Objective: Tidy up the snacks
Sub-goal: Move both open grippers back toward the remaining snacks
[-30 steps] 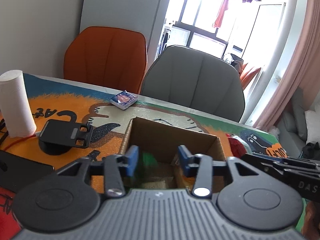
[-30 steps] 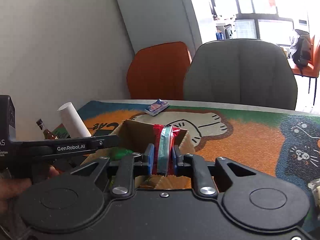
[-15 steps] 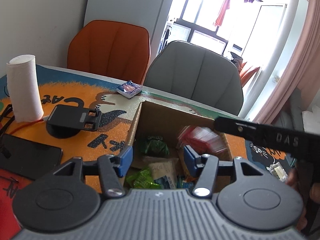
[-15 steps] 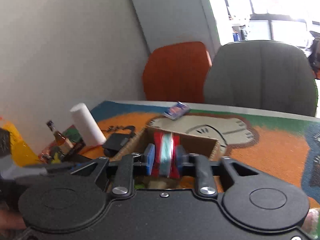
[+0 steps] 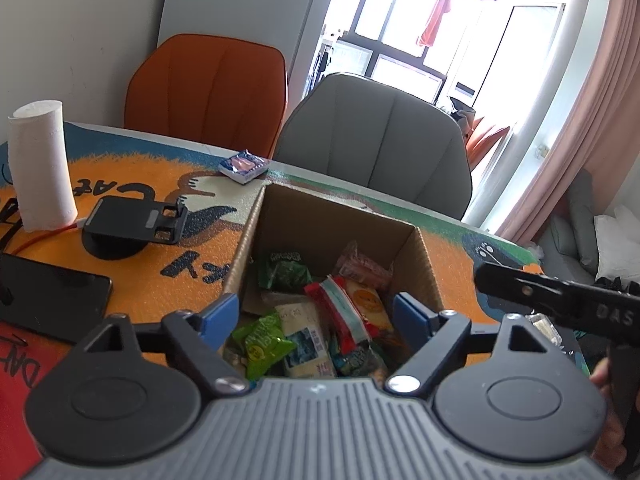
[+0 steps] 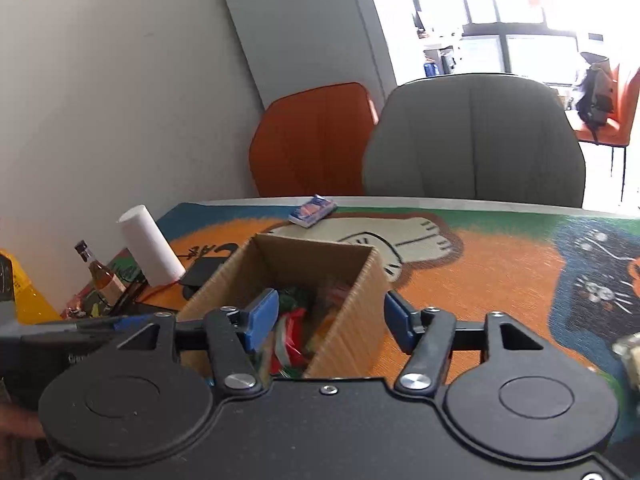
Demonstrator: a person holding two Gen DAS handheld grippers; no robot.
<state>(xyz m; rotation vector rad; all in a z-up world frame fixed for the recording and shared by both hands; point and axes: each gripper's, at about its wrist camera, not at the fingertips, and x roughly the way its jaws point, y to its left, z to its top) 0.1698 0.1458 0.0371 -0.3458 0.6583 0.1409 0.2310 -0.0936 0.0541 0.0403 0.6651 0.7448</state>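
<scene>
The left gripper [image 5: 316, 316] hangs over the near end of the cardboard box [image 5: 344, 220], its blue fingers spread wide and holding nothing, while the right gripper [image 6: 330, 320] is likewise spread with nothing between its pads, straddling the box's right wall. Inside the box a red-and-white snack packet [image 5: 340, 312] lies tilted on top of green packets [image 5: 262, 342] and other wrappers. A small blue packet [image 5: 243, 165] lies near the table's far edge, and a paper roll [image 5: 40, 164] stands upright toward its left edge beside a black phone stand [image 5: 132, 228].
</scene>
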